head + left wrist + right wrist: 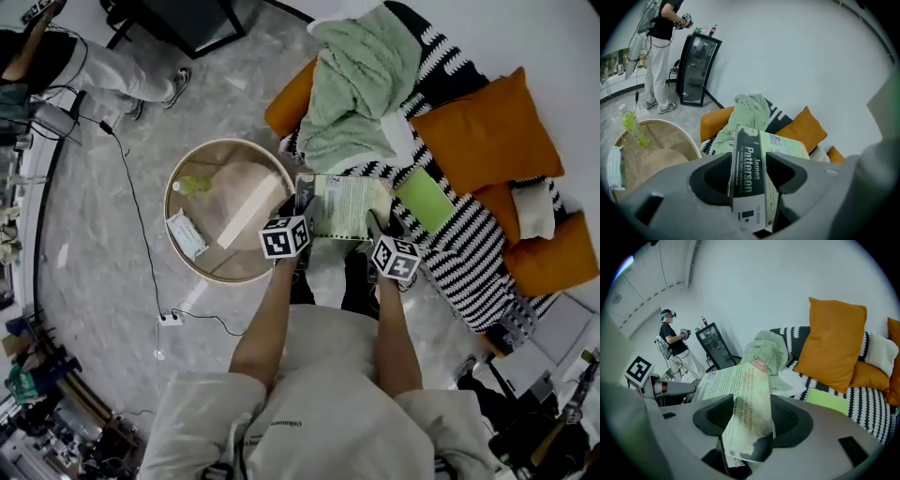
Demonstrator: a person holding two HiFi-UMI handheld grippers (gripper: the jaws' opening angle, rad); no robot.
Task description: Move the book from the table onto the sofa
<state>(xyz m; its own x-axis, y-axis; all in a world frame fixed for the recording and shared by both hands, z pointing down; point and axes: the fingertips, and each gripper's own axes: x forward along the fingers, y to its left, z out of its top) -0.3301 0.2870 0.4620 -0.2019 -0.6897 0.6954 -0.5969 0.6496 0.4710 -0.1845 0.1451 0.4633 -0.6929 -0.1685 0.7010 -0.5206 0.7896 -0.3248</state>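
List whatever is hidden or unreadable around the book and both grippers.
- Head view: the print on the book is too small to read.
- Head view: the left gripper and right gripper are too small and dark to show how their jaws stand.
- Left gripper view: the gripper's own body hides the book's lower end.
- Head view: the print on the packet on the table is too small to read.

Head view looks steeply down; both gripper views face the sofa point(287, 105)

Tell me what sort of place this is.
Probably a living-room set inside a lab or studio: a sofa with orange cushions and a round table, but also a glass-door fridge and a cable across the floor.
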